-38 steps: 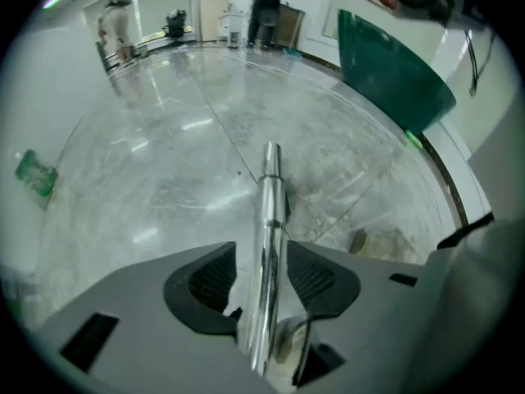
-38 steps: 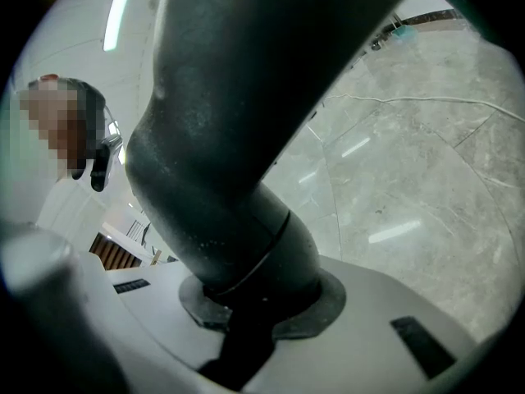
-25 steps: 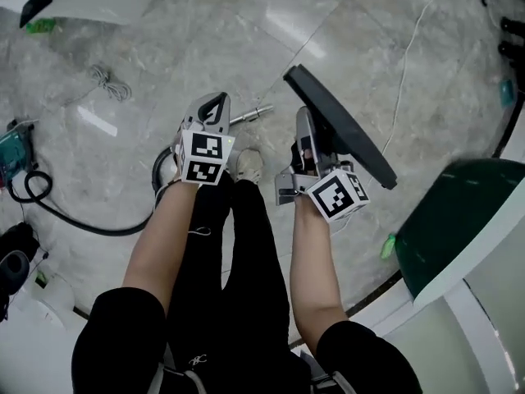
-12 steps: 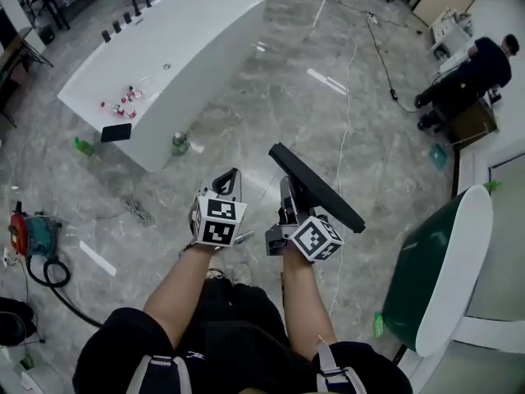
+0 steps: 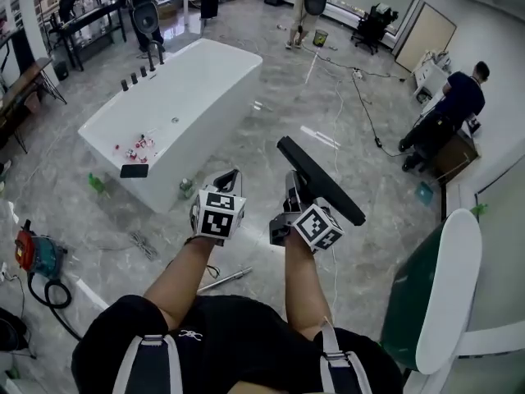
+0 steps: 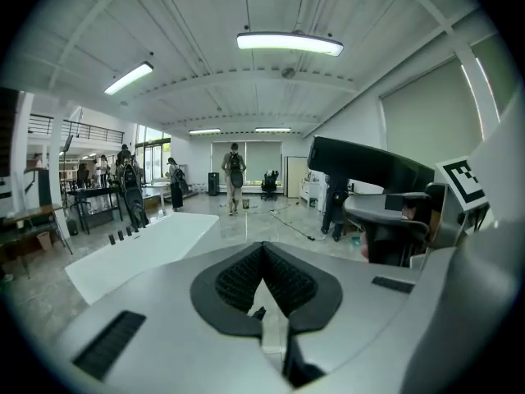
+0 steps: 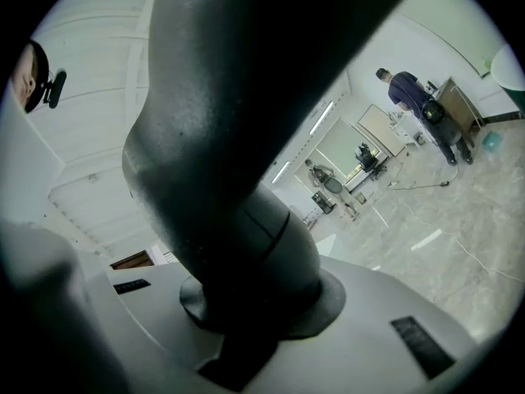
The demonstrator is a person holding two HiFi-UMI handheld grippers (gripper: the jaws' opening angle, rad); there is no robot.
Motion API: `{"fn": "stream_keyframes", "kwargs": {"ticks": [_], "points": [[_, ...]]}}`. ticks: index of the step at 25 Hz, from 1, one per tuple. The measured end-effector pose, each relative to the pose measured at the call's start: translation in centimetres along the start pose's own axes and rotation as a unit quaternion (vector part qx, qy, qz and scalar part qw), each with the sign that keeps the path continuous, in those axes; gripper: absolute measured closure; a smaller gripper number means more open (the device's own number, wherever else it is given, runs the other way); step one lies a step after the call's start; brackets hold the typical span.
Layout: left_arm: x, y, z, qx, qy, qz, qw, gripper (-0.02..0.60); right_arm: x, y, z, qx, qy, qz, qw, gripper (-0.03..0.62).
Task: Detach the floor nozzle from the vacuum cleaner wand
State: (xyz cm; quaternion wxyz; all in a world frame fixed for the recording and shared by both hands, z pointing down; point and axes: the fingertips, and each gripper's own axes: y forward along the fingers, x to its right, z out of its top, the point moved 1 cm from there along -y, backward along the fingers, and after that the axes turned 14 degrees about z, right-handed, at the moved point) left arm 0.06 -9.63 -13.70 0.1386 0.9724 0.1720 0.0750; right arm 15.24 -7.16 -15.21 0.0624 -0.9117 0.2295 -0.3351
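Observation:
The black floor nozzle (image 5: 320, 179) is up in the air in front of me, a long flat bar slanting down to the right. My right gripper (image 5: 294, 190) is shut on its round neck (image 7: 234, 187), which fills the right gripper view. My left gripper (image 5: 230, 178) is beside it on the left, shut and empty; its pads (image 6: 246, 277) meet with nothing between them. The nozzle (image 6: 369, 164) also shows at the right of the left gripper view. A silvery wand tube (image 5: 223, 280) lies on the marble floor below my arms, apart from the nozzle.
A white bathtub (image 5: 176, 113) stands ahead on the left with small items on its rim. A green-and-white tub (image 5: 435, 294) is at the right. A red machine (image 5: 33, 253) with a black hose (image 5: 53, 294) lies at the left. A person (image 5: 451, 109) bends at the far right; cables cross the floor.
Both grippers have risen from near the floor to chest height, the right one carrying the nozzle up. The wand tube stays on the floor. My view has tipped up toward the room.

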Motion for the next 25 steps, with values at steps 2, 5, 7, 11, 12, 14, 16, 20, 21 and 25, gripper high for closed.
{"fn": "stream_keyframes", "kwargs": {"ticks": [2,5,7,11,12,14,16,20,21,25], "points": [[0.1,-0.3,1.1,0.012,0.004,-0.005,0.9999,0.571,-1.1,0.4,0.9,0.005,-0.01,0.007,1.0,0.511],[0.1,-0.6,2.3,0.031,0.008,-0.01,0.9995,0.571,-2.4,0.9,1.8,0.016,-0.009,0.017,1.0,0.511],[-0.2,-0.7,3.0,0.037,0.011,-0.01,0.9992,0.571,-3.1,1.4,2.3,0.018,-0.013,0.022,1.0,0.511],[-0.2,-0.1,4.0,0.04,0.015,-0.012,0.999,0.571,-3.5,2.0,3.2,0.017,-0.019,0.025,0.999,0.511],[-0.2,0.1,4.2,0.041,0.016,-0.013,0.9989,0.571,-3.4,2.1,3.3,0.017,-0.019,0.025,0.999,0.511],[-0.3,0.2,4.4,0.045,0.02,-0.013,0.9987,0.571,-3.4,2.3,3.3,0.015,-0.019,0.024,0.999,0.511],[-0.6,0.4,4.2,0.044,0.02,-0.017,0.9987,0.571,-3.5,2.5,3.1,0.015,-0.02,0.022,0.999,0.511],[-1.0,1.0,3.3,0.029,0.013,-0.027,0.9991,0.571,-3.4,2.9,2.7,0.012,-0.022,0.016,1.0,0.511],[-0.8,1.2,3.2,0.027,0.014,-0.027,0.9992,0.571,-3.2,2.8,2.7,0.011,-0.021,0.015,1.0,0.511],[-0.5,1.8,2.8,0.031,0.031,-0.018,0.9989,0.571,-2.4,2.6,2.7,0.013,-0.017,0.015,1.0,0.511]]}}
